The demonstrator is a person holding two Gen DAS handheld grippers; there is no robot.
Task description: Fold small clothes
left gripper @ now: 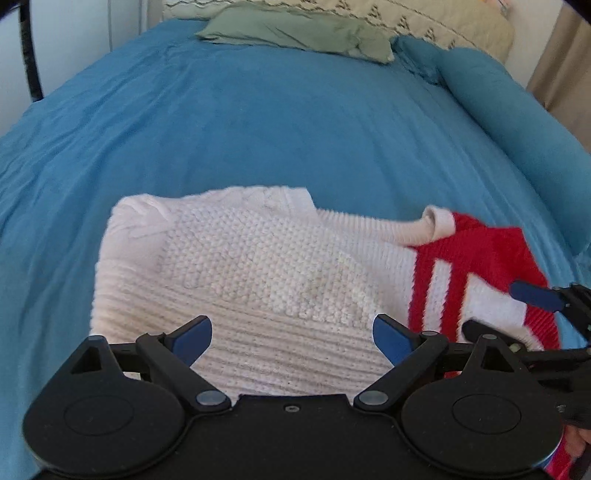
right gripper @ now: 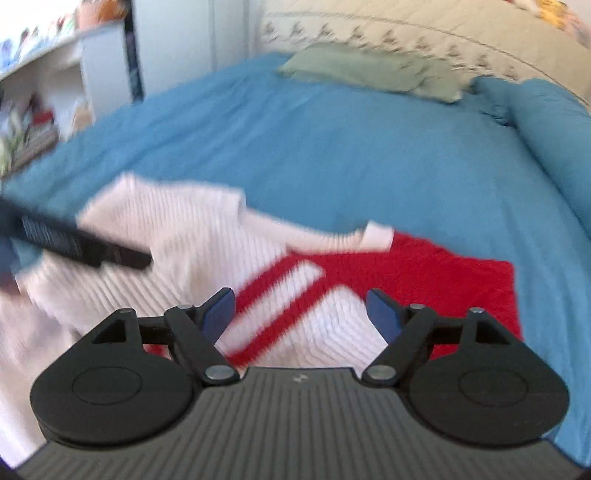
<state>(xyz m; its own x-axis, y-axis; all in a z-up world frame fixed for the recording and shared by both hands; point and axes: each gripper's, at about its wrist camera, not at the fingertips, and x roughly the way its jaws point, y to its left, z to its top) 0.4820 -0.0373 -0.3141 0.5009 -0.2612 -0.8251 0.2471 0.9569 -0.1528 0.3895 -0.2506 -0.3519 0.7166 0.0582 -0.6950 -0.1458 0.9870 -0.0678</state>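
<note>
A small white knit sweater (left gripper: pixel 258 273) with a red-and-white striped sleeve part (left gripper: pixel 476 266) lies on the blue bedspread (left gripper: pixel 258 122). My left gripper (left gripper: pixel 291 338) is open and empty, hovering over the sweater's near hem. My right gripper (right gripper: pixel 301 310) is open and empty above the red and white stripes (right gripper: pixel 288 288); it also shows at the right edge of the left wrist view (left gripper: pixel 509 310). In the right wrist view the sweater (right gripper: pixel 177 240) is blurred, and the left gripper's black finger (right gripper: pixel 85 247) crosses it at the left.
A green pillow (left gripper: pixel 295 31) and a cream patterned quilt (left gripper: pixel 424 18) lie at the bed's far end. A rolled blue blanket (left gripper: pixel 517 110) runs along the right side. White shelves (right gripper: pixel 48 92) stand left of the bed.
</note>
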